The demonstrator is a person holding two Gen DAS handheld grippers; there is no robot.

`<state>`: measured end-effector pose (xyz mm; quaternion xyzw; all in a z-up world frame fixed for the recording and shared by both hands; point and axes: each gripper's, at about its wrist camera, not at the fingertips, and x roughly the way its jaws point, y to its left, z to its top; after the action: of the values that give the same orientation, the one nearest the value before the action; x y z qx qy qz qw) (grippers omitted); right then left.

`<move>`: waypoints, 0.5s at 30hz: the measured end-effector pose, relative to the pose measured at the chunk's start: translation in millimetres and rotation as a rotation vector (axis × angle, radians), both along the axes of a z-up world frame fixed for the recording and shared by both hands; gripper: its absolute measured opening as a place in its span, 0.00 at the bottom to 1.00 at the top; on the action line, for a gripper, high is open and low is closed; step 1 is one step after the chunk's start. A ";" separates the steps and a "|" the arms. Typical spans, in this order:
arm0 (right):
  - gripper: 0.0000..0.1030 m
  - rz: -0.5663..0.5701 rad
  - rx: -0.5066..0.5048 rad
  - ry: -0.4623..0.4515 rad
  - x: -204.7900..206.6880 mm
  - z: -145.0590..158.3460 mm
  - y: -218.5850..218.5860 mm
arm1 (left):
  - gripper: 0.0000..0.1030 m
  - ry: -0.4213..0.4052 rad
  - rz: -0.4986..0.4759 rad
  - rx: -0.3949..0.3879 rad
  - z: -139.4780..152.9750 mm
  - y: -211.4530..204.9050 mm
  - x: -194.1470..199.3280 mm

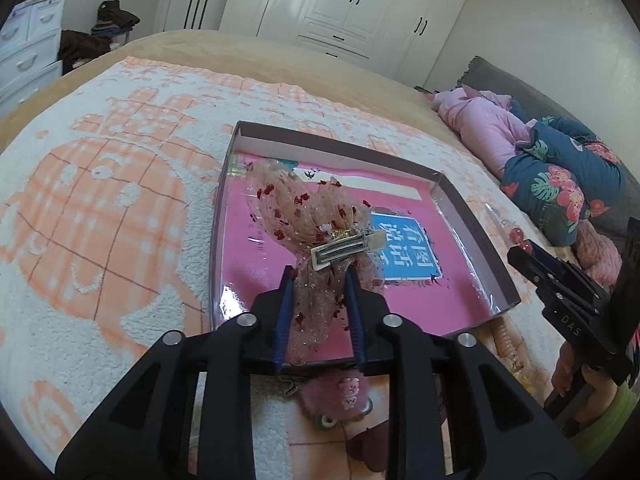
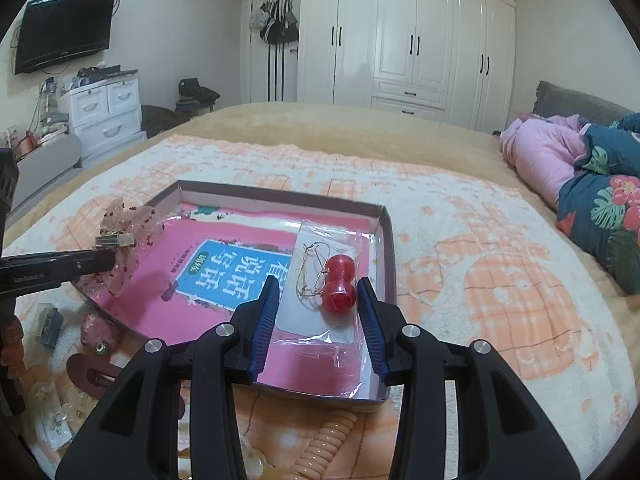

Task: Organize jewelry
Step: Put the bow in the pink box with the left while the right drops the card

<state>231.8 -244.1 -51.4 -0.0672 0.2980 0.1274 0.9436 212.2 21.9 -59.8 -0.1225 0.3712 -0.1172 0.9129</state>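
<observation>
The left hand-held gripper [image 1: 319, 276] has its blue pads closed in on a sheer pink hair bow [image 1: 316, 216] flecked with red — the gauze is pinched between the fingers, and its cream alligator clip [image 1: 347, 249] lies crosswise just past the fingertips. The bow hangs over the shallow cardboard box [image 1: 340, 152], above the pink printed sheet [image 1: 256, 248] lining its floor, toward the box's near-left part. Over in the right wrist view the right hand-held gripper [image 2: 318, 286] stands wide open, fingers either side of a clear plastic packet [image 2: 316, 312] holding a pair of red bead earrings [image 2: 339, 283] on gold wire hooks — pads apart from the packet, nothing gripped. The packet rests inside the box at its near-right corner, roughly 5 o'clock on the box floor. From this side the bow shows at 9 o'clock, at the box's left rim. The box sits on a peach-and-white blanket [image 2: 480, 240] spread over the bed. More pieces wait outside the box along its near edge — a fuzzy pink hair clip [image 1: 348, 394] at 6 o'clock in the left view, and a peach spiral hair tie [image 2: 328, 440] just below the box in the right view.
</observation>
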 end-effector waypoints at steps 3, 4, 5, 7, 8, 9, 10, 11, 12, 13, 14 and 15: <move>0.37 -0.010 0.003 0.018 3.7 -6.7 0.0 | 0.23 -0.003 0.001 0.007 -0.2 0.0 -1.3; 0.37 -0.014 0.003 0.021 4.5 -8.2 -0.3 | 0.24 -0.004 0.002 0.008 -0.1 0.0 -2.0; 0.38 -0.018 0.001 0.025 5.4 -9.9 -0.9 | 0.25 -0.005 0.002 0.010 0.1 0.2 -2.5; 0.38 -0.025 0.001 0.032 6.4 -13.1 -2.1 | 0.27 -0.008 0.004 0.007 0.7 1.4 -3.0; 0.38 -0.029 0.000 0.034 7.0 -14.2 -2.4 | 0.29 -0.011 0.005 0.007 1.7 1.9 -4.1; 0.38 -0.031 -0.001 0.037 7.3 -15.0 -2.6 | 0.30 -0.014 0.006 0.006 2.5 2.8 -5.2; 0.38 -0.035 -0.001 0.038 7.5 -15.8 -3.1 | 0.32 -0.017 0.008 0.005 3.2 3.3 -5.7; 0.40 -0.037 0.000 0.038 8.0 -16.1 -3.3 | 0.33 -0.019 0.010 0.003 4.2 3.8 -6.3; 0.40 -0.043 0.001 0.037 8.2 -16.3 -3.9 | 0.34 -0.022 0.010 0.001 5.4 4.6 -7.0; 0.41 -0.046 0.005 0.038 8.6 -16.3 -4.5 | 0.35 -0.026 0.012 0.001 6.7 5.7 -7.5; 0.43 -0.048 0.006 0.038 8.8 -16.2 -4.9 | 0.36 -0.029 0.015 0.000 8.0 6.5 -8.4; 0.47 -0.049 0.006 0.036 8.2 -16.1 -5.2 | 0.37 -0.034 0.017 -0.003 9.7 7.6 -9.6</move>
<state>240.0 -249.3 -67.5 -0.0548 0.3159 0.1064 0.9412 202.5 29.5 -50.1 -0.1250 0.3545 -0.1118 0.9199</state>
